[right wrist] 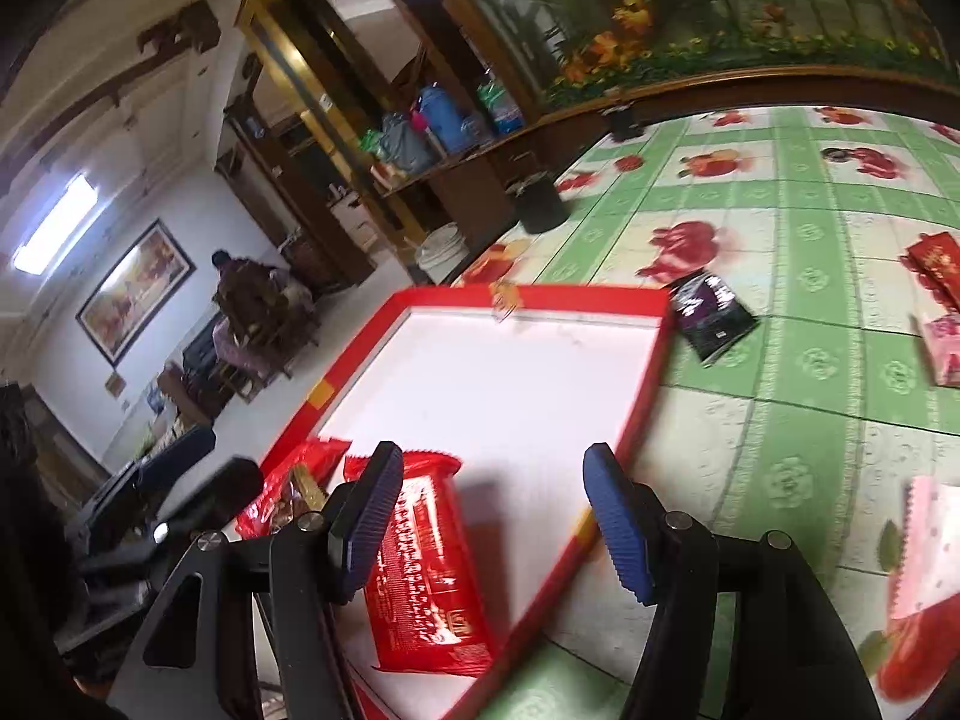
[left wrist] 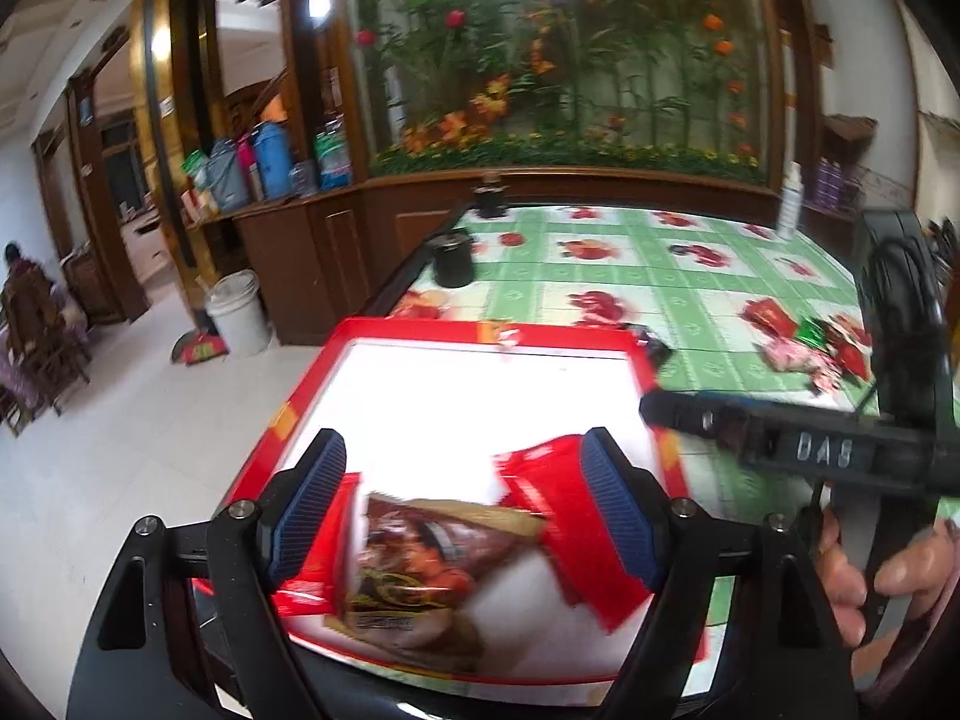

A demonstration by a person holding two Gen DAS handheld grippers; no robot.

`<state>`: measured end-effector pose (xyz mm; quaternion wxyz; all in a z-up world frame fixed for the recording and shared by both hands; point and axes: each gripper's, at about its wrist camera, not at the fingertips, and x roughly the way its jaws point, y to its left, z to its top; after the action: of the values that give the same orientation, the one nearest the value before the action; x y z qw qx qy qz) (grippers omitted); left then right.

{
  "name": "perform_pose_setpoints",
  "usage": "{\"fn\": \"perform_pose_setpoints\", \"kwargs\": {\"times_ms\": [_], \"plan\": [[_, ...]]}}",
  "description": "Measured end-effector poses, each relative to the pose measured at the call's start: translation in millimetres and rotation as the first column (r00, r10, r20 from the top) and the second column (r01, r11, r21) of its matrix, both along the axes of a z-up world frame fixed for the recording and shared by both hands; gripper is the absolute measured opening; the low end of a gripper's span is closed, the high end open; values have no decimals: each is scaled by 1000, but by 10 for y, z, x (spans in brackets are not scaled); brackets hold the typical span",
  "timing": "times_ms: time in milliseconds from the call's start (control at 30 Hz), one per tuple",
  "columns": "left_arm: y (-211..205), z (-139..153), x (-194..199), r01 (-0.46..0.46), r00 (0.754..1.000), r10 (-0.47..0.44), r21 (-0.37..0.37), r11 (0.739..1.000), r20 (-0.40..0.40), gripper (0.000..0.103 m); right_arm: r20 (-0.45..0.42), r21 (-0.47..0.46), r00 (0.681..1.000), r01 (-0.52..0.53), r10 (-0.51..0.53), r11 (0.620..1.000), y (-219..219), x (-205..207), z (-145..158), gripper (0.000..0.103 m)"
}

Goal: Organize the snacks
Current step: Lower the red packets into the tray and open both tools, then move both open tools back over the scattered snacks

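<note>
A red-rimmed white tray (left wrist: 480, 333) lies on the green flowered tablecloth; it also shows in the right wrist view (right wrist: 648, 354). In its near corner lie a brown snack packet (left wrist: 420, 564) and a red packet (left wrist: 564, 498). My left gripper (left wrist: 462, 516) is open above them, not gripping either. The right wrist view shows the red packet (right wrist: 426, 570) and the brown one (right wrist: 294, 492) in the tray. My right gripper (right wrist: 492, 522) is open and empty above the tray's right rim.
A black packet (right wrist: 711, 312) lies just right of the tray. More red and pink packets (left wrist: 804, 342) lie further right on the table. Two black jars (left wrist: 453, 255) stand along the left table edge and a white bottle (left wrist: 789, 201) at the back.
</note>
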<state>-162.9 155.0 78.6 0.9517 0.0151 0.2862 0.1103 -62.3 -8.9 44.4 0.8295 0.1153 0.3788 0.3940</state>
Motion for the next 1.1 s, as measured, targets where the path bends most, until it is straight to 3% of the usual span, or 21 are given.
{"fn": "perform_pose_setpoints", "kwargs": {"times_ms": [133, 300, 400, 533, 700, 867, 933, 1000, 1033, 1100], "plan": [[-260, 27, 34, 85, 996, -85, 25, 996, -14, 82, 68, -1, 995, 67, -67, 998, -430, 43, 111, 65], [-664, 46, 174, 225, 973, -225, 5, 974, -55, 81, 194, -14, 949, 256, -248, 967, -1420, 126, 260, 73], [-929, 27, 274, 288, 955, -285, 19, 958, -84, 81, 170, -23, 911, 385, -376, 923, -2015, 269, 235, 75], [-1296, -33, 470, 353, 928, -344, 38, 935, -143, 81, 65, -14, 877, 478, -476, 878, -2532, 463, 120, 75], [-1598, -67, 559, 400, 905, -391, 21, 916, -169, 81, -28, -69, 873, 485, -487, 872, -2580, 709, 12, 75], [-1756, -154, 548, 446, 883, -422, 89, 890, -204, 81, -91, -253, 845, 492, -526, 833, -2358, 1029, -141, 71], [-1778, -155, 567, 472, 872, -442, 120, 873, -211, 81, -161, -280, 833, 476, -530, 834, -2309, 1111, -278, 57], [-1787, -140, 599, 499, 860, -465, 157, 852, -213, 81, -123, -310, 825, 497, -552, 811, -2286, 1103, -291, 48], [-1786, -127, 622, 526, 845, -491, 163, 835, -212, 81, -114, -324, 826, 493, -551, 807, -2282, 1090, -297, 40], [-1813, -113, 694, 588, 804, -553, 161, 792, -216, 81, -87, -341, 840, 480, -535, 809, -2290, 1067, -314, 39]]}}
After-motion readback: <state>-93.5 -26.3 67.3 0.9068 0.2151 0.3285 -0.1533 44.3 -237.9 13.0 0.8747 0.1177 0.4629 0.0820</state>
